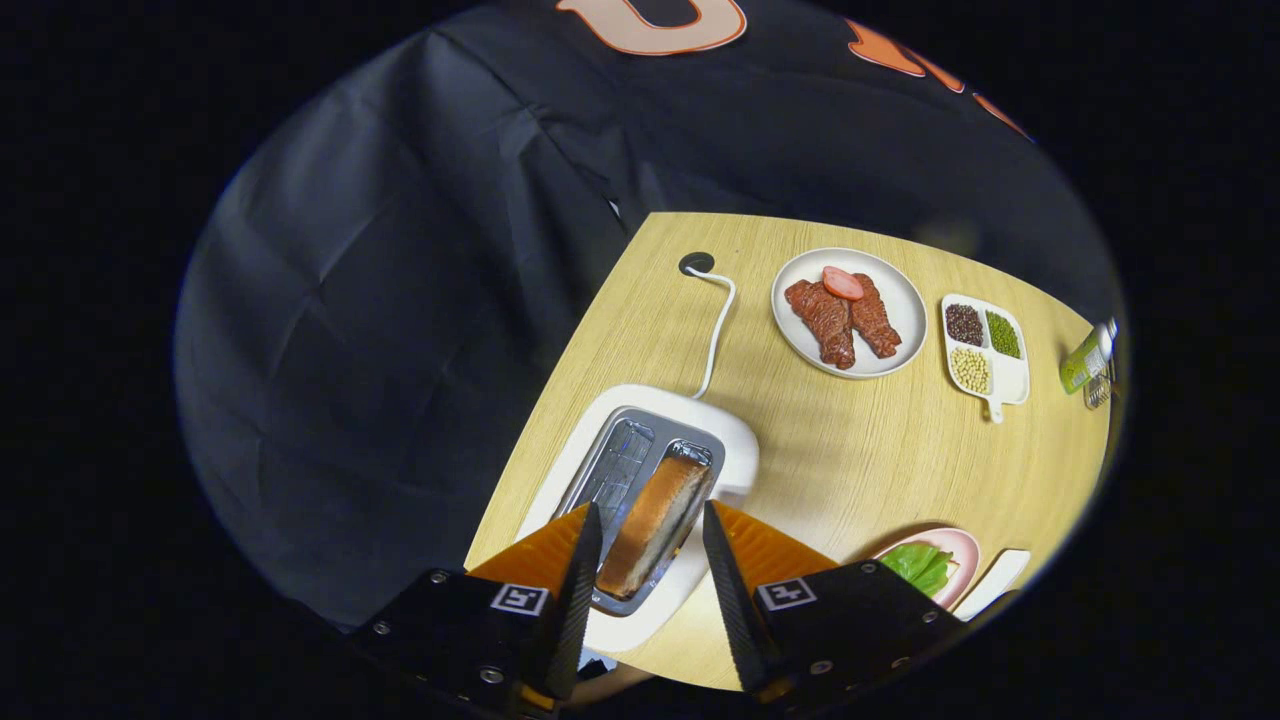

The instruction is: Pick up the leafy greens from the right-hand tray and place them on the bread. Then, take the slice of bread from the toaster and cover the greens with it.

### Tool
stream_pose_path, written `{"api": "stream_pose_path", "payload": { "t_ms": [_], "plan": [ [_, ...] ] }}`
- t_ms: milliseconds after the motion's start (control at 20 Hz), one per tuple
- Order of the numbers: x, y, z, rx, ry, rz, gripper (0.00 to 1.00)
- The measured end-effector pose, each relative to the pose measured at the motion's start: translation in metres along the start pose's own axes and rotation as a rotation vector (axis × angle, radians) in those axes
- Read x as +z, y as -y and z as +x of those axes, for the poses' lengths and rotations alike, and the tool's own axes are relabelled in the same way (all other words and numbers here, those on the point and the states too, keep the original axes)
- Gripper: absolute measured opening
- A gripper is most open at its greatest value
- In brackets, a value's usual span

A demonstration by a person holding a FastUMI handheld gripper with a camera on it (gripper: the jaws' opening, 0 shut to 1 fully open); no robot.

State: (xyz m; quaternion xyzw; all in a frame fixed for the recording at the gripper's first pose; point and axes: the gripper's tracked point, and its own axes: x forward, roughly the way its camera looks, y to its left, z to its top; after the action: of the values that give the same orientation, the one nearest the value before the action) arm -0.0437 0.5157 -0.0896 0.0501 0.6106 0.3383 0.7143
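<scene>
The table (860, 470) is pale wood, set against the dark booth wall. Largest on it is the toaster (735, 440), white with a metal top, standing near the table's left edge. Its cord (717, 330) runs toward a round port by the far edge. The slice of bread (655, 525) stands upright in the toaster's right slot; the left slot looks empty.

The gripper (652, 545) hangs over the toaster with its fingers spread, one on either side of the slice and apart from it. It grips nothing.

The greens (922, 568) lie on a pink plate (962, 550) near the table's near edge, to the right of the fingers. Whether bread lies beneath them I cannot tell. Judging by that, the step in hand seems to be lifting the slice out.

To do it well, the fingers should go down straight along the slice's flat faces, close evenly on the part above the slot, and draw it straight up so it does not scrape or jam on the metal rim. The rim on each side is what stands closest in the way.

Toward the far edge sits a plate of meat (845, 315) with a pink round on top. Right of it is a small divided tray of beans (985, 345). A bottle (1085, 360) stands at the right edge. All are well apart from the toaster and off the path to the greens.
</scene>
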Motion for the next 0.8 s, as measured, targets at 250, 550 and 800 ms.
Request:
{"api": "stream_pose_path", "payload": {
  "t_ms": [250, 550, 800],
  "plan": [
    [-0.008, -0.002, 0.019, -0.022, -0.046, -0.021, 0.46],
    [-0.005, -0.001, 0.018, -0.042, -0.029, -0.054, 0.2],
    [0.0, 0.0, 0.003, 0.016, 0.005, -0.026, 0.13]
  ]
}}
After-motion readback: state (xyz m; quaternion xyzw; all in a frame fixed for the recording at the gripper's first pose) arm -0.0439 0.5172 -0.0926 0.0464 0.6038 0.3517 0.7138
